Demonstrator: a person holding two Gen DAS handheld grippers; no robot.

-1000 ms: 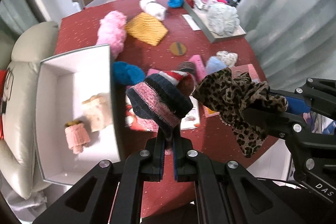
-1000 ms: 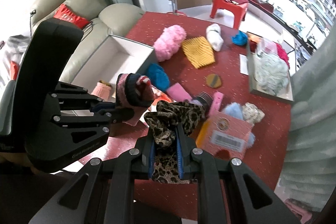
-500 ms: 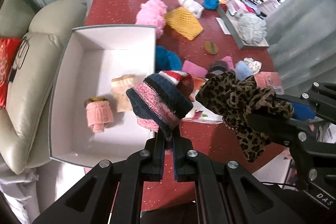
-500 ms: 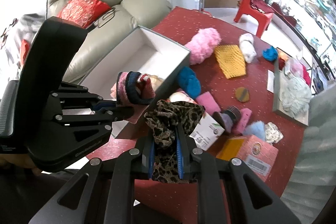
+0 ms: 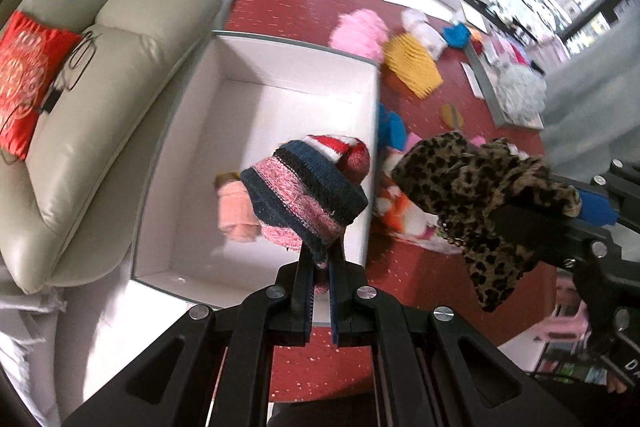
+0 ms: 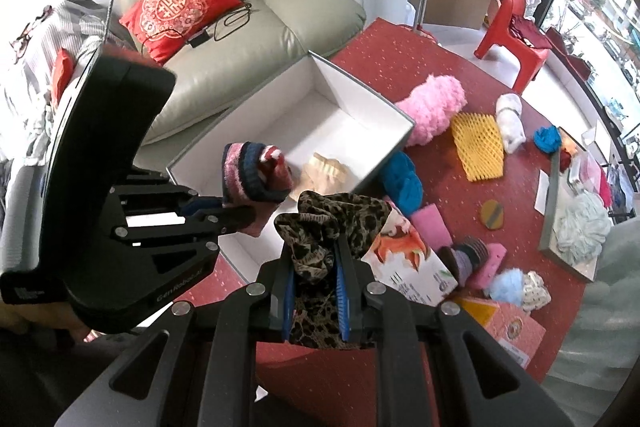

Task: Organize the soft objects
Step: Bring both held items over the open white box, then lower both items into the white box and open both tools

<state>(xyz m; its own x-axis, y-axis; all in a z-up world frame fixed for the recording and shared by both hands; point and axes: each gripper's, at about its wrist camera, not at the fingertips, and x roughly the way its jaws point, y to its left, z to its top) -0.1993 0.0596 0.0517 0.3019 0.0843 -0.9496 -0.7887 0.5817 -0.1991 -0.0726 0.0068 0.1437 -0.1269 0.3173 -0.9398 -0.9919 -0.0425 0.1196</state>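
My left gripper (image 5: pixel 321 259) is shut on a striped knit hat (image 5: pixel 308 187) in pink, navy and red, held above the open white box (image 5: pixel 256 107). My right gripper (image 6: pixel 316 259) is shut on a leopard-print cloth (image 6: pixel 328 223), held just right of the box's near corner. The cloth also shows in the left wrist view (image 5: pixel 476 187), and the hat in the right wrist view (image 6: pixel 256 175). A pink rolled sock (image 5: pixel 236 215) and a cream soft item (image 6: pixel 326 173) lie inside the box.
The red table (image 6: pixel 400 67) holds a pink fluffy item (image 6: pixel 436 107), yellow foam net (image 6: pixel 478 147), blue yarn (image 6: pixel 402 183), a printed carton (image 6: pixel 408 259), sponges and a grey tray (image 6: pixel 552 227). A beige sofa (image 6: pixel 248 27) stands left of the box.
Both grippers have swung left with their loads. The hat now hangs over the box instead of over the table, and the leopard cloth is near the box's edge.
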